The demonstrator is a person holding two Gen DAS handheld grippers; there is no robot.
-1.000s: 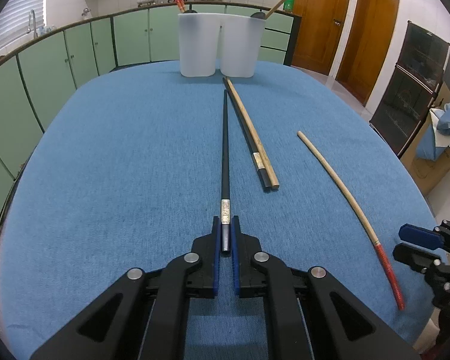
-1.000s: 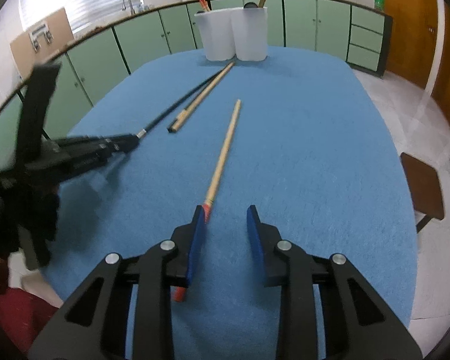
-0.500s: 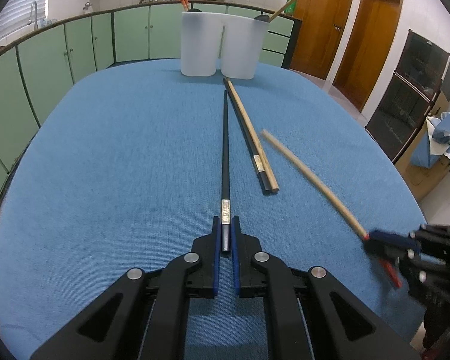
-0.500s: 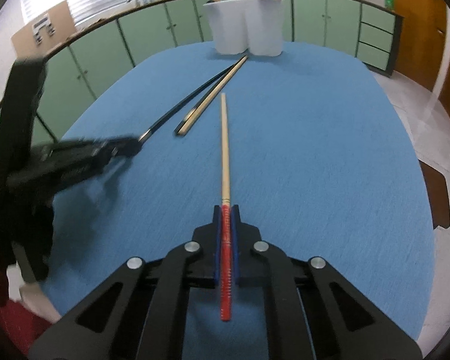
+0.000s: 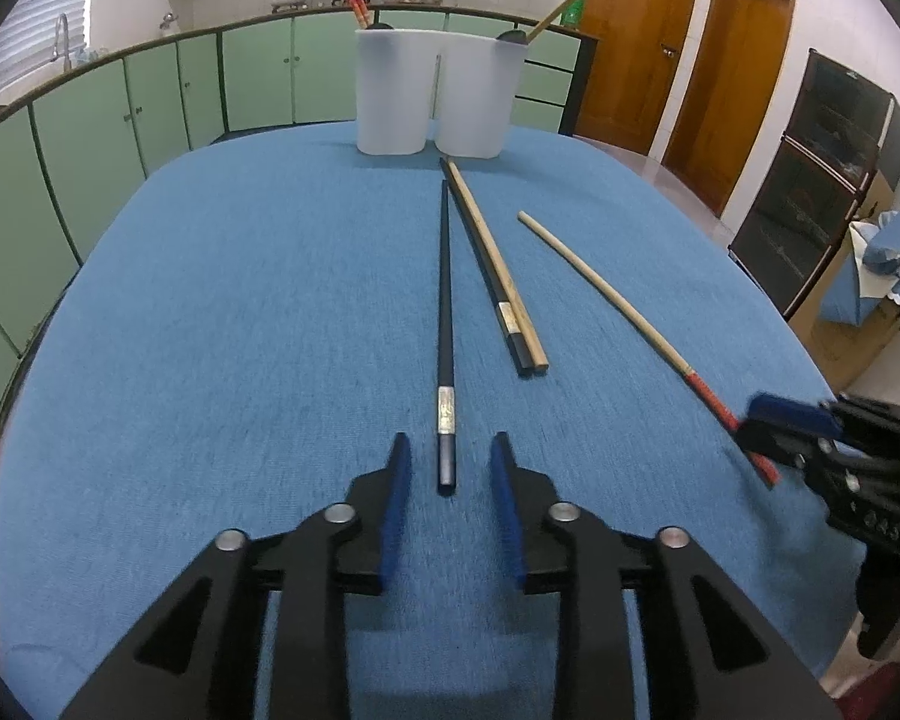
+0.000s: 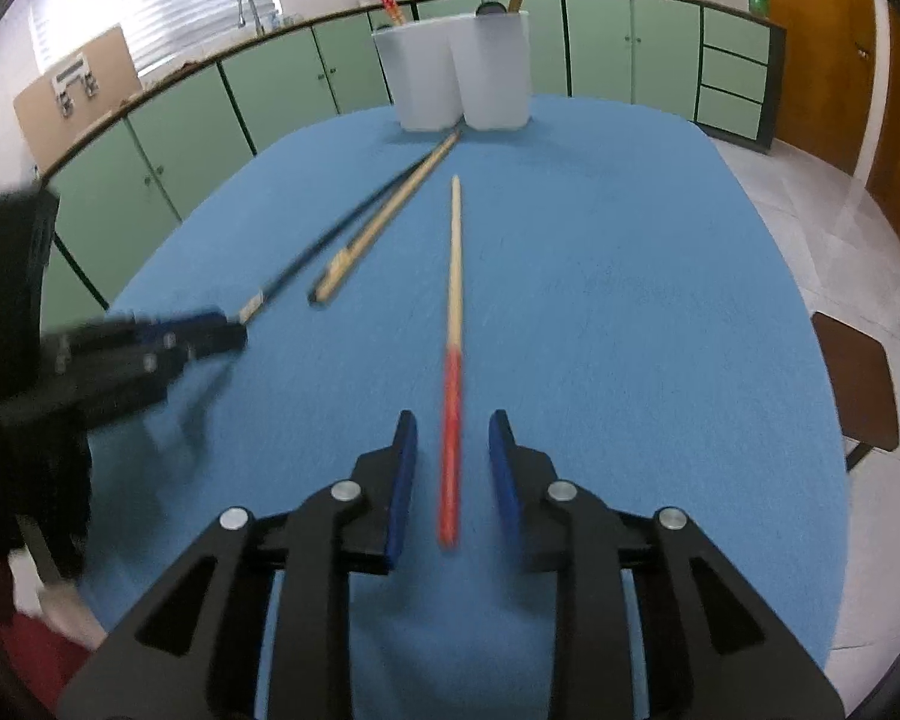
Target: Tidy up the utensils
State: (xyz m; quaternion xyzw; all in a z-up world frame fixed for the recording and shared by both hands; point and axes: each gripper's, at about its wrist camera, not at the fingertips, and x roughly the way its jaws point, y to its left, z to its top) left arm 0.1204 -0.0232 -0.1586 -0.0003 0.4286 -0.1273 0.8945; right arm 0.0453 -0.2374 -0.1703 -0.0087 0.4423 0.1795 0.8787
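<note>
A black chopstick with a silver band lies on the blue table, its near end between the open fingers of my left gripper. A wooden chopstick with a red end lies between the open fingers of my right gripper; it also shows in the left wrist view. A black and a tan chopstick lie side by side in the middle. Two white holders stand at the far edge with utensils in them.
The blue table has rounded edges. Green cabinets run along the left and back. Wooden doors and a dark cabinet are on the right. A brown stool stands off the table's right side.
Both grippers have opened: the left let go of the black chopstick, the right let go of the red-ended one. Both chopsticks now lie on the table between the fingers.
</note>
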